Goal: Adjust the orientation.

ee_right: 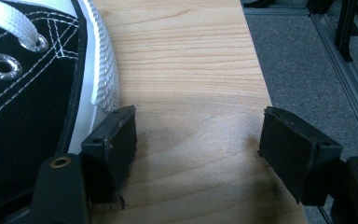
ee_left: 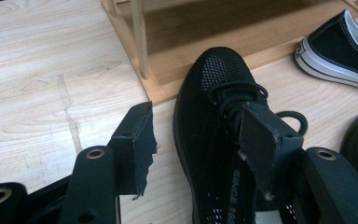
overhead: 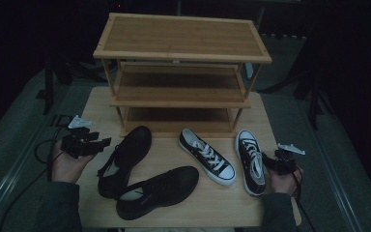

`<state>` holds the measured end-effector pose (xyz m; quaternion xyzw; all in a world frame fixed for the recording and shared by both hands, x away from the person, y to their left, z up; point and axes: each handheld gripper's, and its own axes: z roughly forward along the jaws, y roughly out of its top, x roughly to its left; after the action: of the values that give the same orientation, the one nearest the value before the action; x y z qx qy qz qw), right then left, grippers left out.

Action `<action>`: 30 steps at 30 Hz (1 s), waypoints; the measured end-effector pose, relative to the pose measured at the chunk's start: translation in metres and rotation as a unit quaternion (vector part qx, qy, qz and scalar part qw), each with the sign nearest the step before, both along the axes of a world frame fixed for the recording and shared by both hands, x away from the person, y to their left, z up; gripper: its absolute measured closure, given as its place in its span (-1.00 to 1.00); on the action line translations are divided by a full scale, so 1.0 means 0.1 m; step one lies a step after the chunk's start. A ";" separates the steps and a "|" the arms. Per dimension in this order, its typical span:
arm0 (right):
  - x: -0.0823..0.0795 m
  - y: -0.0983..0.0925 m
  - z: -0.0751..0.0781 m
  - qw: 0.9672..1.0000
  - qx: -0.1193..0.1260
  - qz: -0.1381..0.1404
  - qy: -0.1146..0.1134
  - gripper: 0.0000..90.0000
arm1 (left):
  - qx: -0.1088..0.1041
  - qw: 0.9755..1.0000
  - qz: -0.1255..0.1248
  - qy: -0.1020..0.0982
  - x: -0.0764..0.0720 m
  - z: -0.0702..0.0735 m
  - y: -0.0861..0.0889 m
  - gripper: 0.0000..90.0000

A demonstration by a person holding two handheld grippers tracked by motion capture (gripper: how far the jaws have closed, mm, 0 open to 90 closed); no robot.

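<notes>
The high view is looking forward and down from above the near edge of the table (overhead: 251,116), taking in the whole wooden rack (overhead: 181,72) at the top centre of the frame. The left gripper view is sitting low and close, facing the rack's foot (ee_left: 142,65) and a black mesh shoe (ee_left: 214,130), which is also lying at lower left centre of the high view (overhead: 125,159). The right gripper view is looking closely down at the tabletop (ee_right: 191,93), with a white-soled sneaker (ee_right: 28,84) at its left edge, the same one lying at lower right of the high view (overhead: 251,162).
</notes>
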<state>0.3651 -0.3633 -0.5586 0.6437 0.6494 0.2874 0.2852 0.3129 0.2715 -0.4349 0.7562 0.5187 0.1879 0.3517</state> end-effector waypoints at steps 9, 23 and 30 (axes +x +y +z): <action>0.00 0.00 0.00 1.000 0.000 0.000 0.000 -0.40 | -0.007 1.000 -0.006 0.004 -0.09 0.02 0.03 0.00; 0.00 0.00 0.00 1.000 0.000 0.000 0.000 -0.40 | -0.003 1.000 -0.019 0.017 -0.23 0.01 0.02 -0.02; 0.00 0.00 0.00 1.000 0.000 0.000 0.000 -0.40 | 0.004 0.999 -0.028 0.029 -0.28 -0.02 0.02 -0.02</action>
<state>0.3651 -0.3633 -0.5587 0.6437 0.6493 0.2875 0.2853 0.2845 0.2731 -0.4373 0.7769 0.5065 0.1584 0.3389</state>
